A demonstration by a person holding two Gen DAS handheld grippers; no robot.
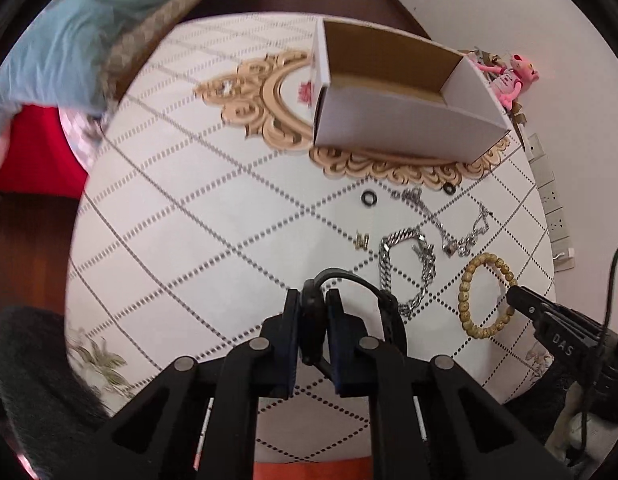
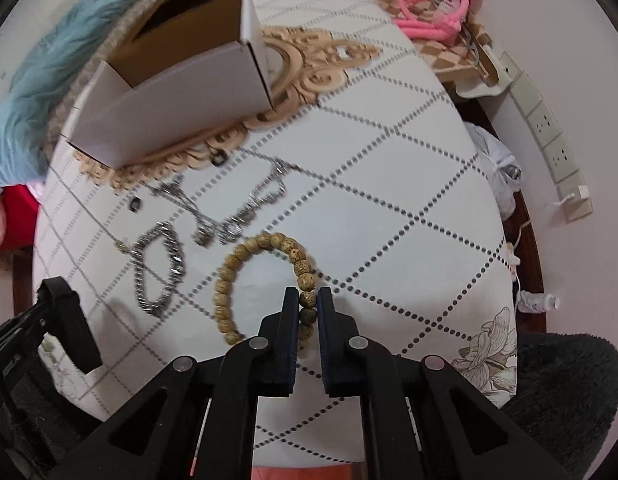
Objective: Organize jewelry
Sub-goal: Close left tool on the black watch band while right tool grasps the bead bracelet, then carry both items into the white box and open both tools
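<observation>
My left gripper (image 1: pixel 312 298) is shut on a black bangle (image 1: pixel 351 278) and holds it above the table. My right gripper (image 2: pixel 307 300) is shut on the wooden bead bracelet (image 2: pixel 245 258), which lies on the table; it also shows in the left wrist view (image 1: pixel 469 284). A thick silver chain bracelet (image 1: pixel 405 268) lies between the grippers. A thin silver necklace (image 1: pixel 449 228), two black rings (image 1: pixel 368 198) and a small gold piece (image 1: pixel 361 240) lie beyond it. An open white cardboard box (image 1: pixel 409 120) stands at the back, empty as far as I see.
The round table (image 1: pixel 189 220) has a white diamond-pattern cloth with a tan ornament (image 1: pixel 261 100). A pink plush toy (image 2: pixel 441 8) sits on a checkered bag at the far right. A blue fluffy cushion (image 2: pixel 49 72) is at the left. Wall sockets (image 2: pixel 549 136) are at the right.
</observation>
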